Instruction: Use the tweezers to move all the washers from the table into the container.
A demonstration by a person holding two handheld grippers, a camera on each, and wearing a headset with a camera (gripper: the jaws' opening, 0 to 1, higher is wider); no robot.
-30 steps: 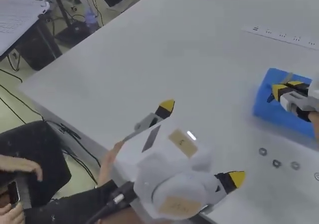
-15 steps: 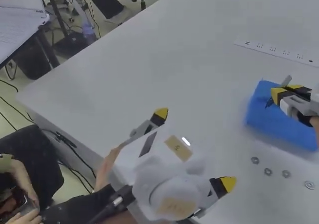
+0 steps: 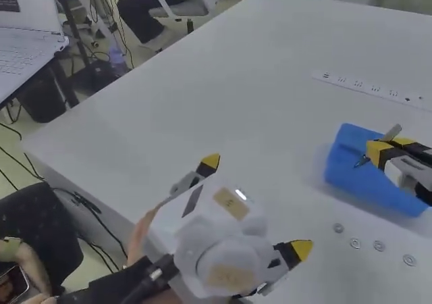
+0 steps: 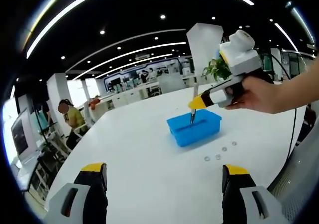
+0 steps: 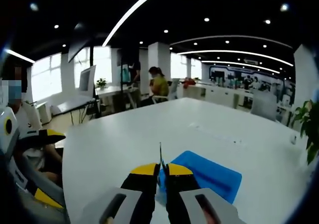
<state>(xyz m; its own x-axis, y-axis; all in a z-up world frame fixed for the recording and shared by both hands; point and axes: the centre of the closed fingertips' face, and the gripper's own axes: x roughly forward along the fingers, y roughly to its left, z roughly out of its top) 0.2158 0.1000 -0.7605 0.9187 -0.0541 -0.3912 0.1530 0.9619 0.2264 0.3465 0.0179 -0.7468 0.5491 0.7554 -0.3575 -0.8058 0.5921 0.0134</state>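
The blue container (image 3: 358, 175) sits on the white table (image 3: 256, 94), with several small washers (image 3: 355, 243) lying on the table just in front of it. My right gripper (image 3: 390, 147) hovers over the container, shut on thin metal tweezers (image 3: 362, 160) that point down into it. In the right gripper view the tweezers (image 5: 160, 160) stick out between the closed jaws of my right gripper (image 5: 162, 170) above the container (image 5: 207, 174). My left gripper (image 3: 256, 205) is open and holds nothing near the table's front edge. Its view shows the container (image 4: 194, 128), the washers (image 4: 218, 157) and the tweezers (image 4: 192, 115).
A white power strip (image 3: 368, 88) lies on the table beyond the container. A laptop (image 3: 27, 40) sits on a desk at the far left, with an office chair (image 3: 182, 0) and cables behind it. A person's hand (image 3: 10, 280) shows at the lower left, off the table.
The head camera has shifted, so the container and washers sit lower and further left in the picture. The right gripper stays over the container with the tweezers; the left gripper stays open.
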